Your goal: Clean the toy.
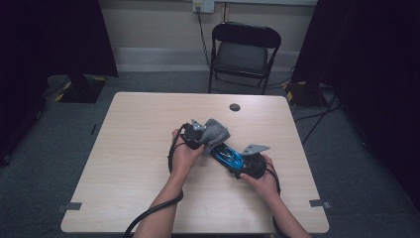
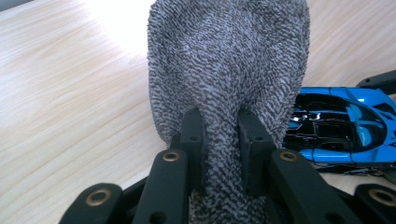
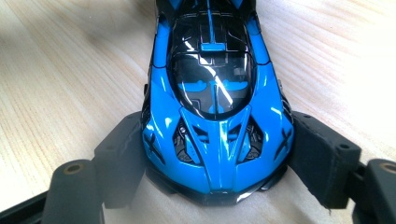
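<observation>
Now left claw (image 2: 219, 140), wrist bent inward, pinches grey cloth (image 2: 229, 70) tight, cloth draped over blue toy car (image 1: 229, 155) mid-counter (image 1: 138, 129). Right claw (image 3: 217, 158), forearm angled in from the near edge, clamps car's end; wheels probably on counter.

No legible text, brand, no. or sign anywhere in my views. The blue model car (image 3: 217, 107) between my right jaws carries no readable badge or plate; the grey cloth (image 2: 229, 70) in my left jaws has no label. Tabletop (image 1: 138, 148): unmarked.
</observation>
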The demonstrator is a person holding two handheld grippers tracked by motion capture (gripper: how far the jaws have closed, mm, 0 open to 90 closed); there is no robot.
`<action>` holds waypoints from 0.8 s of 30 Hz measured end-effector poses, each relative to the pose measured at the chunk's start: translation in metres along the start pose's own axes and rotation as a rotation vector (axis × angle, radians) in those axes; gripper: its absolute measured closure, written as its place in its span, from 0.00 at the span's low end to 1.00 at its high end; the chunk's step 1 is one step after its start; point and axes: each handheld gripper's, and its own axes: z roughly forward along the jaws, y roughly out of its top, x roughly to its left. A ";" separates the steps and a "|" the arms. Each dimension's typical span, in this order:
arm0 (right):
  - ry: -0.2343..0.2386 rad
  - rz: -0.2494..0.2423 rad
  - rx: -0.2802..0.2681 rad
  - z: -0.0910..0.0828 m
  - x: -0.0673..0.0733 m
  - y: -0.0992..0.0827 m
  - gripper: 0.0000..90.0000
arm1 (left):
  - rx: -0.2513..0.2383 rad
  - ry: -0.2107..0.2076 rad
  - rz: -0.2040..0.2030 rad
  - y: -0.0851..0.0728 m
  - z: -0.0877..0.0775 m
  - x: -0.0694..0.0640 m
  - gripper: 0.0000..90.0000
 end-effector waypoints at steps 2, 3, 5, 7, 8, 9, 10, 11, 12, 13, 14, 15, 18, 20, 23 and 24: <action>0.000 0.000 0.000 0.000 0.000 0.000 0.28 | 0.003 0.010 -0.005 -0.001 -0.002 0.003 0.84; 0.000 0.000 0.000 0.000 0.000 0.000 0.28 | 0.005 0.021 0.005 -0.001 -0.003 0.005 0.84; 0.000 0.000 0.000 0.000 0.000 0.000 0.28 | 0.012 0.027 -0.001 -0.003 -0.005 0.009 0.84; 0.000 0.000 0.000 0.000 0.000 0.000 0.28 | 0.010 0.031 -0.012 -0.005 -0.007 0.013 0.84; 0.000 0.000 0.000 0.000 0.000 0.000 0.28 | 0.006 0.033 -0.021 -0.006 -0.009 0.014 0.84; 0.000 0.000 0.000 0.000 0.000 0.000 0.28 | 0.006 0.039 -0.020 -0.006 -0.010 0.016 0.84; 0.000 0.000 0.000 0.000 0.000 0.000 0.28 | 0.008 0.041 -0.019 -0.007 -0.012 0.018 0.84; 0.000 0.000 0.000 0.000 0.000 0.000 0.28 | 0.006 0.041 -0.029 -0.007 -0.014 0.019 0.84; 0.000 0.000 -0.001 0.000 0.000 0.000 0.28 | -0.001 0.044 -0.034 -0.007 -0.016 0.020 0.84; 0.000 0.001 -0.001 0.000 0.000 0.000 0.28 | -0.011 0.046 -0.038 -0.007 -0.018 0.022 0.84; 0.000 0.000 0.000 0.000 0.000 0.000 0.28 | -0.025 0.041 -0.053 -0.008 -0.019 0.022 0.84; 0.001 0.001 -0.001 0.000 0.000 0.000 0.28 | -0.024 0.038 -0.043 -0.008 -0.021 0.023 0.84; 0.001 0.002 0.000 0.000 0.000 0.000 0.28 | -0.035 0.036 -0.036 -0.007 -0.026 0.023 0.84; 0.001 0.001 0.000 0.000 0.000 0.000 0.27 | -0.048 0.021 -0.036 -0.006 -0.028 0.020 0.84; 0.001 0.001 0.000 0.000 0.000 0.000 0.27 | -0.054 -0.008 -0.011 -0.004 -0.028 0.012 0.84; 0.002 0.002 0.000 0.000 0.000 0.000 0.27 | -0.055 -0.018 -0.002 -0.003 -0.028 0.008 0.84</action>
